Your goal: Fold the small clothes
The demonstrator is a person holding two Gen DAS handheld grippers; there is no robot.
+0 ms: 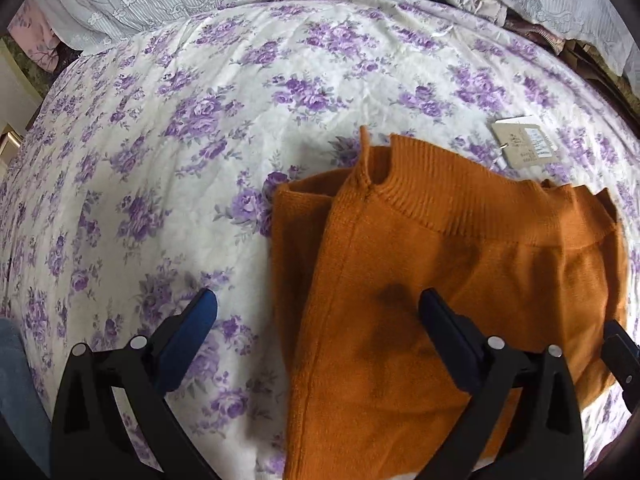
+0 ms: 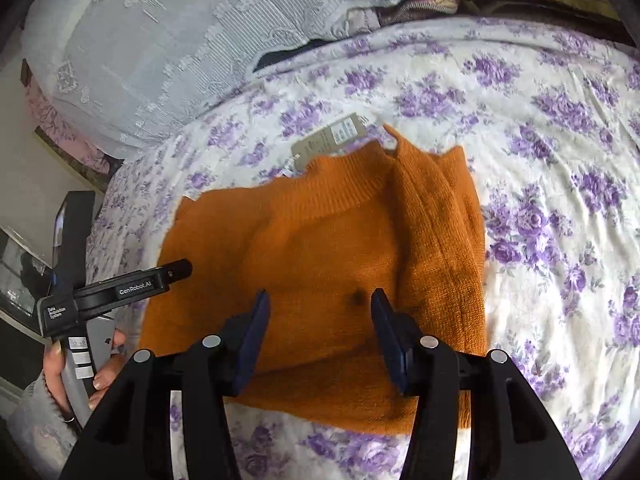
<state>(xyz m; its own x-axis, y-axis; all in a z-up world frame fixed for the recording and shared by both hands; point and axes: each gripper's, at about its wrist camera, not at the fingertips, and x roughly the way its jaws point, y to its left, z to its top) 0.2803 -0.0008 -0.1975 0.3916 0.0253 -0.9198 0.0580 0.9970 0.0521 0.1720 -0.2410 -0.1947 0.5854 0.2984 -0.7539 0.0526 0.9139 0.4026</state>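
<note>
Right wrist view: a ribbed orange knit sweater (image 2: 320,248) lies partly folded on the purple-flowered sheet (image 2: 560,160), paper tag (image 2: 332,136) at its far edge. The right gripper (image 2: 320,312) and left gripper (image 1: 316,312) both hang spread and empty.

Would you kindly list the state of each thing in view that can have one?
orange sweater: lying on the bed, one side folded in over the body, not gripped.
paper tag: lying flat on the sheet beside the collar.
floral bedsheet: spread out, lightly wrinkled.
left hand-held gripper: open, nothing between its fingers.
right hand-held gripper: open over the sweater, holding nothing.
</note>
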